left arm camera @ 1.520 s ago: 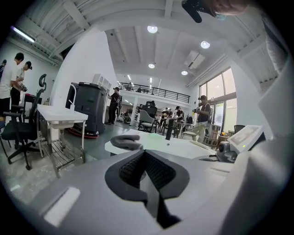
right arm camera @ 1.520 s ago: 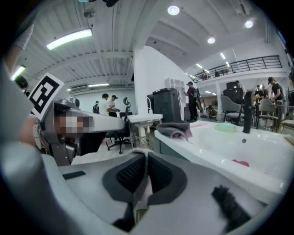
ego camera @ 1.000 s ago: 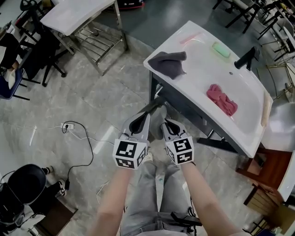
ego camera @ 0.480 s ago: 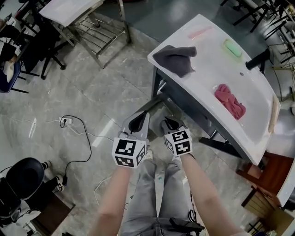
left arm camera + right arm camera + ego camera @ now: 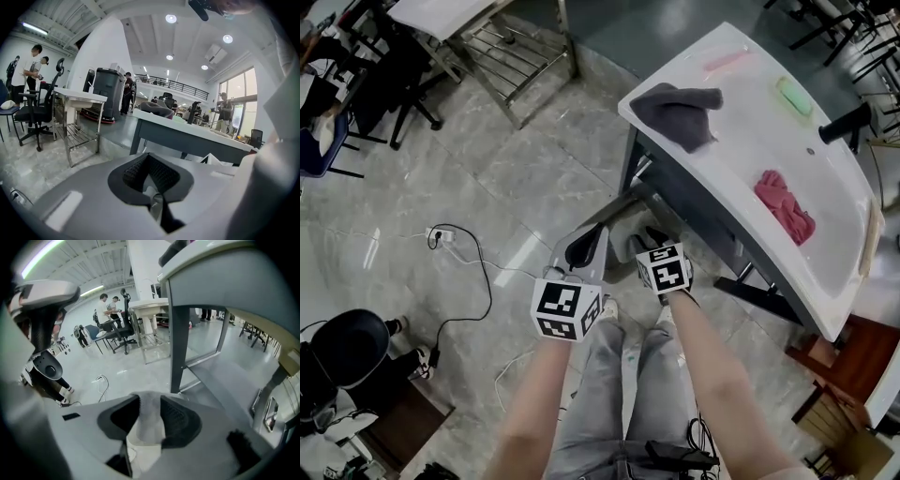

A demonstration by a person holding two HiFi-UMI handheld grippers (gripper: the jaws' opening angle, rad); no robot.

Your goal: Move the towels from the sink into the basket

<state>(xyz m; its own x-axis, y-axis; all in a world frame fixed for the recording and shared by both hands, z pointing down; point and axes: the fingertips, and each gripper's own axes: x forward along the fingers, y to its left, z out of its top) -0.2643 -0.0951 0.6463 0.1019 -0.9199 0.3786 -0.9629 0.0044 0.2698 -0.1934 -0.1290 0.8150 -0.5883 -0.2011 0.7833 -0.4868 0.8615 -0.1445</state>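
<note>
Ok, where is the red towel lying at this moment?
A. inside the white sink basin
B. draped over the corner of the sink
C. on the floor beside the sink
A: the red towel lies inside the basin of the sink, while it is the grey towel that hangs over the corner.

We read no words, brands, numbers or signs anywhere; marker cubes [image 5: 565, 312] show only black-white square patterns, nothing legible.
</note>
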